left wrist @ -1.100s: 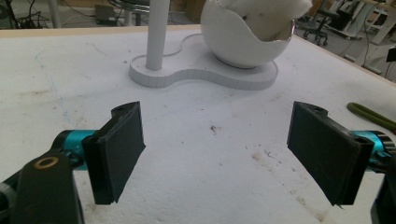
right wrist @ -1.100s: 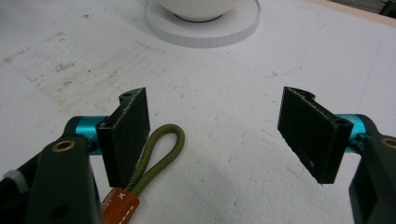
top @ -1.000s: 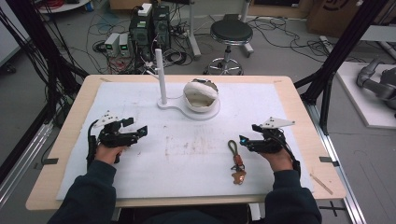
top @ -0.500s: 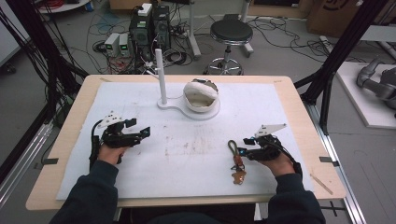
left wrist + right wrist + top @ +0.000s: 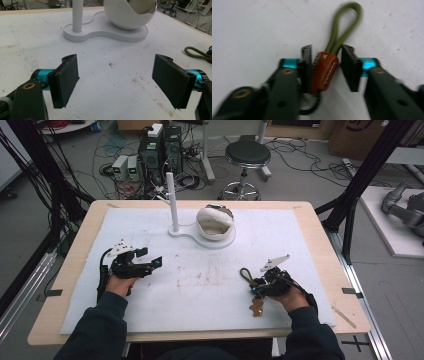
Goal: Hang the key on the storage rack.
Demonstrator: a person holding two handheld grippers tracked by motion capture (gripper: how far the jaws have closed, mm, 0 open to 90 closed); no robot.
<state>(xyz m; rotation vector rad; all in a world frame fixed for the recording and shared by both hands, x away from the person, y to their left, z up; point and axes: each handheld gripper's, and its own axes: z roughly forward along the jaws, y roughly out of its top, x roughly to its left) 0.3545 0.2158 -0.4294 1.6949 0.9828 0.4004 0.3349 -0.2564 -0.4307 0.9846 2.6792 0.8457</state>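
Keychain strap [image 5: 325, 70]: brown leather sleeve with stitching, olive-green cord loop [image 5: 344, 27] at one end. Lies flat on white mat. Sleeve sits between right gripper [image 5: 325, 62] jaws, against one jaw; loop extends beyond the fingertips.

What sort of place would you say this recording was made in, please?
Most likely a robotics lab or workshop: a wooden table on a concrete floor strewn with cables, computer towers behind it, and a rolling stool.
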